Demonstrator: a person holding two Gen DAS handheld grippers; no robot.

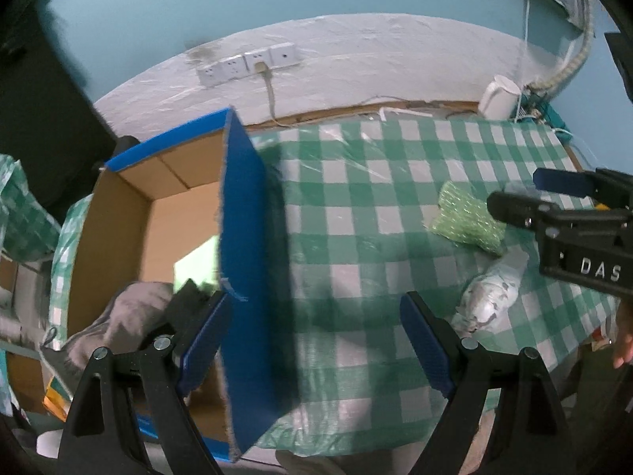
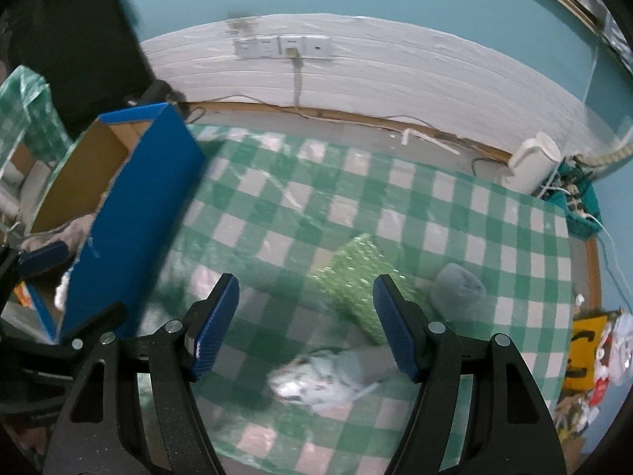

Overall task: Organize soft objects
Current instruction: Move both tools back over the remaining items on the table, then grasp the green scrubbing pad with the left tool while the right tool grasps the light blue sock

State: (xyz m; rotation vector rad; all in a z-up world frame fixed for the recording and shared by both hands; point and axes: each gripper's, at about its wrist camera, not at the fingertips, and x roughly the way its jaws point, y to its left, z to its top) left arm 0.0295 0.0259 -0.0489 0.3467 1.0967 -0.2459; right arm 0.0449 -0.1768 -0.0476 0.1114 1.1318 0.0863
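Now I hover both empty grippers over the checked table.
Left gripper (image 1: 314,346) and right gripper (image 2: 306,326) gape wide; pouch (image 2: 358,279) and bundle (image 2: 322,382) await the box (image 1: 253,245).

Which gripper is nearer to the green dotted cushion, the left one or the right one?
Right. The right gripper hangs open just above the green dotted cushion, one finger overlapping it. The left gripper is off to the side, straddling the blue box wall.
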